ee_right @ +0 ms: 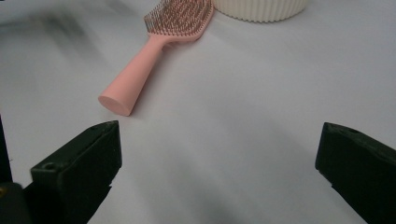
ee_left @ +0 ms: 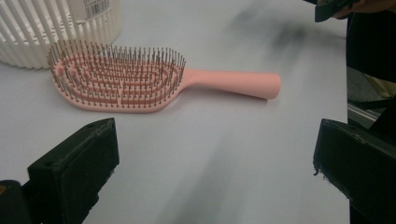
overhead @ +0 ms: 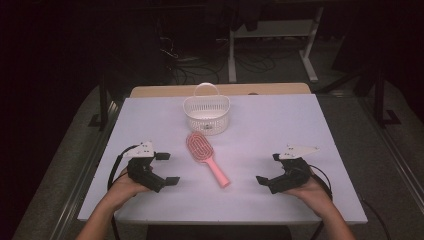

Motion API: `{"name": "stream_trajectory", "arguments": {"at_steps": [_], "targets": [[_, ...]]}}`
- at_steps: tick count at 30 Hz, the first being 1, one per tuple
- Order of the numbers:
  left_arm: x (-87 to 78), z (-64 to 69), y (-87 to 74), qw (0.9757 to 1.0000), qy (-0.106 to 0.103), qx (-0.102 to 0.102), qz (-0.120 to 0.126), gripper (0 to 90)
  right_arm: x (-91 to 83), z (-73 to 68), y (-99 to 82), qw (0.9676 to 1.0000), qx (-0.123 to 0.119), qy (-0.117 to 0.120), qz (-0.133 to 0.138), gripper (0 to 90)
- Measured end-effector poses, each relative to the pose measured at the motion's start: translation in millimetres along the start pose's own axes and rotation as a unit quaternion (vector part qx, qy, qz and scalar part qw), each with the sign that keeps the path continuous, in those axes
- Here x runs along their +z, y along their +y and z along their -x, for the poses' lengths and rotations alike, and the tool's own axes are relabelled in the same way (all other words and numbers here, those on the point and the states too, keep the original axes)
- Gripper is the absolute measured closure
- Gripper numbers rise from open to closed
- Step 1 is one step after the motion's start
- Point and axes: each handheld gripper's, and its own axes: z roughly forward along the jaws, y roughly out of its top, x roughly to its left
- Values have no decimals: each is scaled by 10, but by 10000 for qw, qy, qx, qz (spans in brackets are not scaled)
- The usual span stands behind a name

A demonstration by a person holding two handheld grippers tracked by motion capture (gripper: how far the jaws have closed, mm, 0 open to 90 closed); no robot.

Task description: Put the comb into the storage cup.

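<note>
Since nobody gave me task, guessing pink hairbrush (overhead: pixel 206 157) goes in white basket (overhead: pixel 206 114). Brush lies bristles-up mid-table, head just beside basket, handle pointing back toward me. Basket looks empty far as I can see. My left gripper (overhead: pixel 167 168) and right gripper (overhead: pixel 269 169) sit either side, well apart from brush, jaws wide, holding nothing. So nothing done yet, whole job left.

One pink hairbrush (overhead: pixel 207 159) lay on the white table (overhead: pixel 310 130), just in front of the one white slatted basket (overhead: pixel 206 113). Two handheld grippers flanked that brush: the left gripper (overhead: pixel 166 168) one side, the right gripper (overhead: pixel 268 169) the other.
</note>
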Motion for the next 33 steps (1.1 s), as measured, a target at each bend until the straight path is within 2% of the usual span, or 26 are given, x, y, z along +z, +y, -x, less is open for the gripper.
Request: {"name": "stream_trajectory", "arguments": {"at_steps": [4, 14, 16, 21, 22, 27, 29, 33], "targets": [[42, 17, 15, 10000, -37, 19, -34, 5, 7, 1, -1, 10000, -32, 8, -12, 0], [177, 95, 100, 9997, -212, 122, -17, 74, 1, 12, 7, 10000, -3, 41, 30, 0], [224, 111, 120, 9996, -224, 167, -47, 134, -2, 5, 7, 10000, 4, 60, 41, 0], [302, 132, 137, 9993, -304, 198, -114, 164, -3, 2, 6, 10000, 10, 70, 39, 0], [338, 145, 145, 9990, -363, 212, -120, 199, -2, 1, 6, 10000, 11, 73, 40, 0], [417, 162, 165, 9989, -376, 236, -156, 315, 4, -9, 7, 10000, -22, 90, 25, 0], [432, 162, 168, 9988, -390, 234, -164, 334, 5, -11, 8, 9999, -25, 94, 31, 0], [514, 156, 183, 9986, -415, 212, -260, 446, 15, -20, 11, 9999, -28, 108, 14, 0]]}}
